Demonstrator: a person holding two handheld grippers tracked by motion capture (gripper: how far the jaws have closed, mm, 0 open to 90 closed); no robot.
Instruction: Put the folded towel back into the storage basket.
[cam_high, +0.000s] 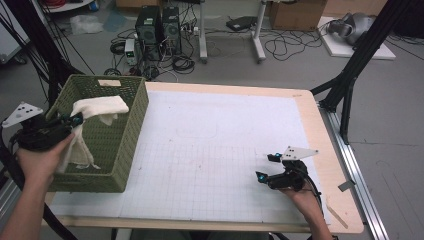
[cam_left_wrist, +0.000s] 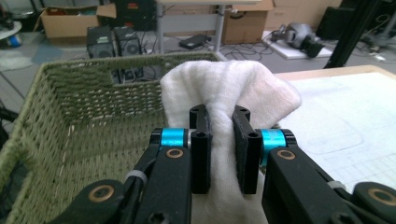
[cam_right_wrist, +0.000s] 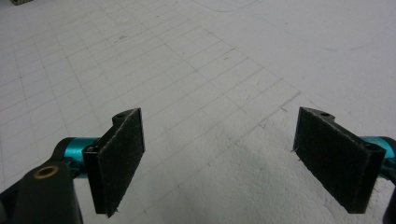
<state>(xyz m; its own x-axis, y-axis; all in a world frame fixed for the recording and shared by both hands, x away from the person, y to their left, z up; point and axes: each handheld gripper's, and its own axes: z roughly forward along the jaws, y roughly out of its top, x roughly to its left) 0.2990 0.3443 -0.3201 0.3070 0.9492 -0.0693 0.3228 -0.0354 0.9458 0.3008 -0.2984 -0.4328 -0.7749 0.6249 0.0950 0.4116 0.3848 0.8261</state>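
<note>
Closest to my left-hand camera, two black jaws pinch a fold of white cloth (cam_left_wrist: 224, 93), the fabric bunched up between the pads and bulging out above them. So my left hand-held gripper (cam_left_wrist: 223, 135) is clamped on the cloth. Behind and to the left of it I see the woven green basket (cam_left_wrist: 88, 107), its inner wall and floor open to view, with a small handle cut-out in the far wall.

From the high view, the left hand-held gripper (cam_high: 75, 120) sits at the basket's near left rim, with the person's left hand (cam_high: 42, 157) wrapped around its body. The cloth (cam_high: 100, 106) drapes across the rim there: its upper part lies over the inside of the basket (cam_high: 125, 150), and a longer tail hangs down along the inner left wall. The basket stands on the left end of the desk (cam_high: 215, 145), partly over the white gridded mat (cam_high: 200, 170) that covers most of the top.

My right hand-held gripper (cam_high: 266, 167) is well apart from all that, low over the mat near the desk's right front corner, held by the person's right hand (cam_high: 300, 192). Through its own camera, the right hand-held gripper (cam_right_wrist: 219, 163) has its jaws spread wide, with bare gridded mat (cam_right_wrist: 187, 70) between them.

Beyond the desk, on the floor, I see computer towers (cam_high: 159, 27) and tangled cables (cam_high: 280, 47).
</note>
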